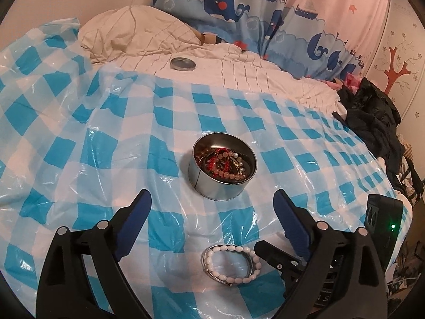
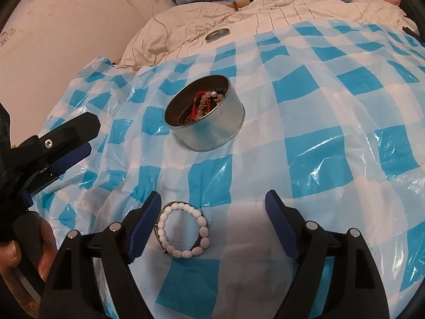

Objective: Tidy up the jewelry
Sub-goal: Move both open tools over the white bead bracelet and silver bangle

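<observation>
A round metal tin (image 1: 221, 183) (image 2: 212, 130) stands open on the blue-and-white checked plastic sheet (image 1: 79, 159) (image 2: 345, 106), holding several bead bracelets and a red cord. A white bead bracelet (image 1: 230, 263) (image 2: 183, 230) lies on the sheet with a thin metal bangle under it. My left gripper (image 1: 212, 199) is open and empty, above the sheet between bracelet and tin. My right gripper (image 2: 212, 202) is open and empty; the bracelet lies just inside its left finger (image 2: 144, 226). The left gripper also shows at the left of the right wrist view (image 2: 79, 138), and the right gripper's tip shows beside the bracelet (image 1: 276, 255).
The tin's lid (image 1: 183, 64) (image 2: 217, 34) lies on the white quilt (image 1: 239, 66) beyond the sheet. A pillow (image 1: 132, 32) and a whale-print curtain (image 1: 239, 8) are behind. Dark clothes (image 1: 372, 117) pile at the right edge. A wall (image 2: 66, 40) is on the left.
</observation>
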The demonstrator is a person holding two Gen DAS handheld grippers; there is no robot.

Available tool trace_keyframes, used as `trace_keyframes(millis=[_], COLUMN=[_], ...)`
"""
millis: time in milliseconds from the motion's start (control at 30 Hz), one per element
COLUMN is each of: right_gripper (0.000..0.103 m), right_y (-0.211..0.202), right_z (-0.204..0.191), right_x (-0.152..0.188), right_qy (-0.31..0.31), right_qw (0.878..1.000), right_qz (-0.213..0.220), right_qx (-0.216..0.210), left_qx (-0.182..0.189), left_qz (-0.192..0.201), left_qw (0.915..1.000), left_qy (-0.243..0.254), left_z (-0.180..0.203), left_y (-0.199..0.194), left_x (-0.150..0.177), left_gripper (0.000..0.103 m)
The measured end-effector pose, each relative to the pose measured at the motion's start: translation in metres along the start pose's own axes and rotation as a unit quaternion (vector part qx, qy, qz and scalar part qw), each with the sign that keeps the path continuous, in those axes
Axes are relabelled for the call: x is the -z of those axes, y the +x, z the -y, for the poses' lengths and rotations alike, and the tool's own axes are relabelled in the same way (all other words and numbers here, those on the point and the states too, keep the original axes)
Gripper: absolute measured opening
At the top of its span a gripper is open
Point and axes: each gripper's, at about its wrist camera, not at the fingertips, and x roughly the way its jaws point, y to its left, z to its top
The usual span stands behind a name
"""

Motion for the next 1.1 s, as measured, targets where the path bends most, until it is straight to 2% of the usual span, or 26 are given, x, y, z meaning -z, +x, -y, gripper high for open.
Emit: trace_keyframes(millis=[1100], right_gripper=[0.084], right_y=[0.007], right_z=[-0.006], right_x=[0.005], right_qy=[-0.012], right_qw=[1.0], right_qz=[-0.013], right_qx=[0.001], left_qx=[-0.011], left_qz=[-0.017], left_qw=[0.9998], left_qy=[0.008], left_z=[0.002], left_y=[0.015], left_x=[0.001], left_gripper=[0.092])
